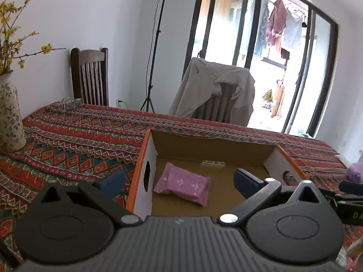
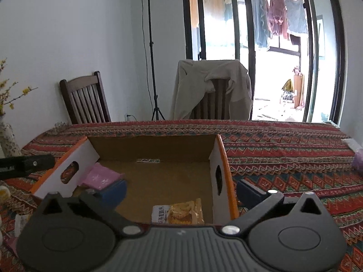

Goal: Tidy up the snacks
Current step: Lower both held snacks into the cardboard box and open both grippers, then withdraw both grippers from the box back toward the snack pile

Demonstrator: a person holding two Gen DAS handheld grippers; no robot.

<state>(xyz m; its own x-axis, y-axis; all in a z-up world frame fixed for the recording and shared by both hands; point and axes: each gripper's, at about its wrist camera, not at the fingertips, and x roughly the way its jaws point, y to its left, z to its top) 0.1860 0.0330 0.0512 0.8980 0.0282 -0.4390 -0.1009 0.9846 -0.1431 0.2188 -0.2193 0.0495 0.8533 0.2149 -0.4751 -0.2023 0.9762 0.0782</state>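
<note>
Dropping snacks into the box [image 1: 267,156]: I am holding both claws released over it, nothing between the pads.

I am seeing the left claw [image 1: 181,181] straddling the box's left wall above the pink pack [image 1: 182,184], and the right claw [image 2: 181,190] straddling the right wall above the yellow pack [image 2: 181,213]; both packs are lying on the box floor. I am judging the next move as backing clear of the walls and reaching for the purple bag [image 2: 358,162] waiting on the bench [image 2: 283,149]. A vase [image 1: 10,115] is standing well aside.
</note>
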